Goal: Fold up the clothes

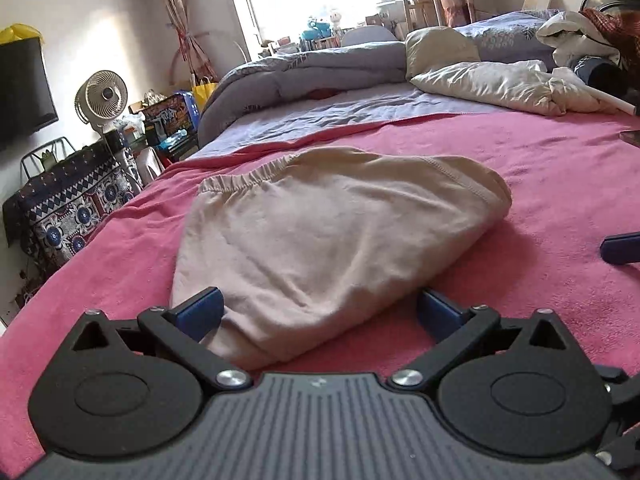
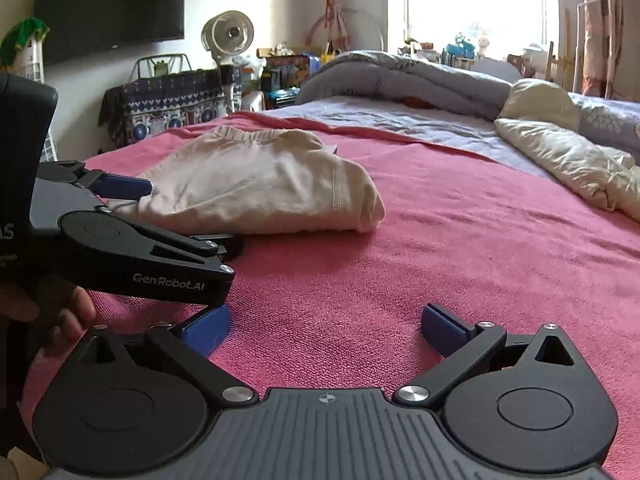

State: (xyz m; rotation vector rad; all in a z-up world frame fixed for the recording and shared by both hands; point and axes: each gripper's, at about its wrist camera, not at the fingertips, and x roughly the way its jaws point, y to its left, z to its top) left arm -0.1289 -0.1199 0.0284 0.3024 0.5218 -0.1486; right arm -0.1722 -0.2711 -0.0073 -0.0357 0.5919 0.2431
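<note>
My left tongs [image 1: 320, 316] stand apart, one pad on each side of the near end of the beige shorts [image 1: 320, 240], gripping nothing. The shorts lie doubled over in a thick bundle on the pink blanket [image 1: 520, 200], waistband at the far end. My right tongs [image 2: 326, 330] are apart too, over bare blanket just beside the bundle. If I close the left ones here, I judge I may catch only the top layer, and the fold beneath could slide open. The blanket is loose and nappy; I could pinch it along with the cloth and drag everything askew.
</note>
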